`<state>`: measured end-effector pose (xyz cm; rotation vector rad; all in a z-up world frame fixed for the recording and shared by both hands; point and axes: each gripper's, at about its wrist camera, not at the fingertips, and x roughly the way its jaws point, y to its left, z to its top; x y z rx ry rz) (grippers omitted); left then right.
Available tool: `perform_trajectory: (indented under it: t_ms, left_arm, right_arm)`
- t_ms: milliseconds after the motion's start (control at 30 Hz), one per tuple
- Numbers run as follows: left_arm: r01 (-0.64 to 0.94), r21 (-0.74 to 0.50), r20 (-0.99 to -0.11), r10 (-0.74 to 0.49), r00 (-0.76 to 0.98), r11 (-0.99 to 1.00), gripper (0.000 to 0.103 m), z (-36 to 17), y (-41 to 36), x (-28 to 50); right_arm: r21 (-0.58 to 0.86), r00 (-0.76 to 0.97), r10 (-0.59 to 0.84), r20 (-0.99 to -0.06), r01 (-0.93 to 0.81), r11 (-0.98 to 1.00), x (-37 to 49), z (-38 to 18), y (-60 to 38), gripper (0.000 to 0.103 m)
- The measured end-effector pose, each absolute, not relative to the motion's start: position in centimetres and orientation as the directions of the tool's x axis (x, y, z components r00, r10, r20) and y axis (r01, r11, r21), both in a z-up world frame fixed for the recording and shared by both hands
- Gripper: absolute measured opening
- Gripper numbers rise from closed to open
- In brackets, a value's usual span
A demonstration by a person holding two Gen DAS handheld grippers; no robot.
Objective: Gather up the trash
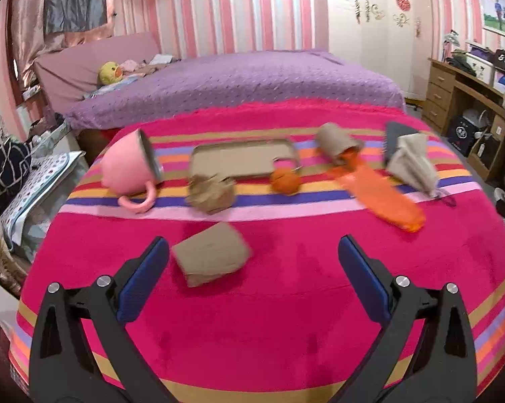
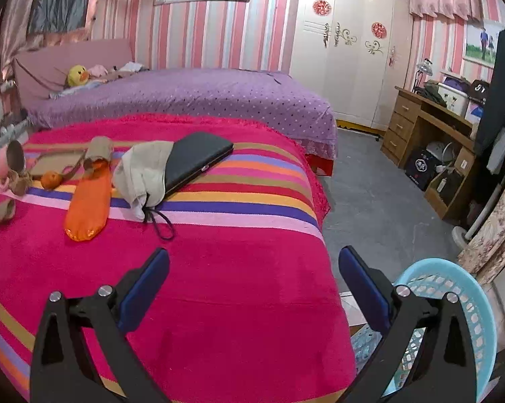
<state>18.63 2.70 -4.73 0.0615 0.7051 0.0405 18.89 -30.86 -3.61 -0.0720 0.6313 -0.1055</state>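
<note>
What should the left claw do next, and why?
Probably ease forward and close on the folded cardboard piece. The left gripper is open and empty, that scrap lies nearest it on the striped blanket, just ahead between its fingers.

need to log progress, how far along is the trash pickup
Done: nothing that shows; the basket interior is mostly hidden behind the right gripper.
In hand: nothing. Both grippers are open; the left gripper hovers by the nearest cardboard piece.
Left: that piece, the crumpled paper, the paper tube and the flat cardboard all lie on the blanket.
</note>
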Motion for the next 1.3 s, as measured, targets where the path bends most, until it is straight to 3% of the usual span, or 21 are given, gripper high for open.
perform_trajectory:
  t_ms: [200,367,533,600,667,1133,1200,1300]
  left_arm:
    - [-0.054,-0.014,-0.707,0.028,0.707,0.998,0.097,-6.5,6.6,20.3]
    - [-0.057,-0.004,-0.743,0.035,0.669,0.998,0.097,-8.2,7.4,21.6]
    - [-0.04,-0.03,-0.763,0.003,0.646,0.999,0.074,-8.8,7.3,22.3]
    - [-0.014,-0.036,-0.755,-0.018,0.655,0.999,0.056,-8.5,6.7,22.0]
    - [0.007,-0.038,-0.753,-0.033,0.657,0.999,0.049,-8.3,6.3,21.9]
    - [0.036,0.006,-0.744,-0.019,0.668,0.999,0.049,-7.9,5.2,22.1]
    - [0.03,0.001,-0.749,-0.02,0.662,1.0,0.049,-8.0,5.5,22.1]
    - [0.015,-0.018,-0.753,-0.024,0.658,1.0,0.049,-8.0,6.2,22.1]
  right_arm:
    - [-0.084,0.797,-0.098,-0.597,0.059,0.995,19.5,-3.8,-29.6,0.098]
    - [-0.073,0.784,-0.084,-0.615,0.049,0.996,20.4,-4.2,-28.8,0.098]
    - [-0.06,0.782,-0.057,-0.621,0.025,0.998,21.0,-4.3,-27.4,0.098]
    - [-0.053,0.782,-0.04,-0.622,0.009,0.999,21.1,-4.3,-26.7,0.098]
    - [-0.06,0.783,-0.033,-0.621,-0.006,0.998,21.3,-4.4,-25.6,0.098]
    - [0.029,0.723,0.116,-0.68,-0.132,0.991,24.7,-5.5,-19.3,0.097]
    - [0.001,0.691,0.113,-0.714,-0.16,0.987,25.9,-6.3,-18.0,0.084]
    - [0.008,0.671,0.14,-0.729,-0.196,0.98,27.0,-6.5,-16.8,0.078]
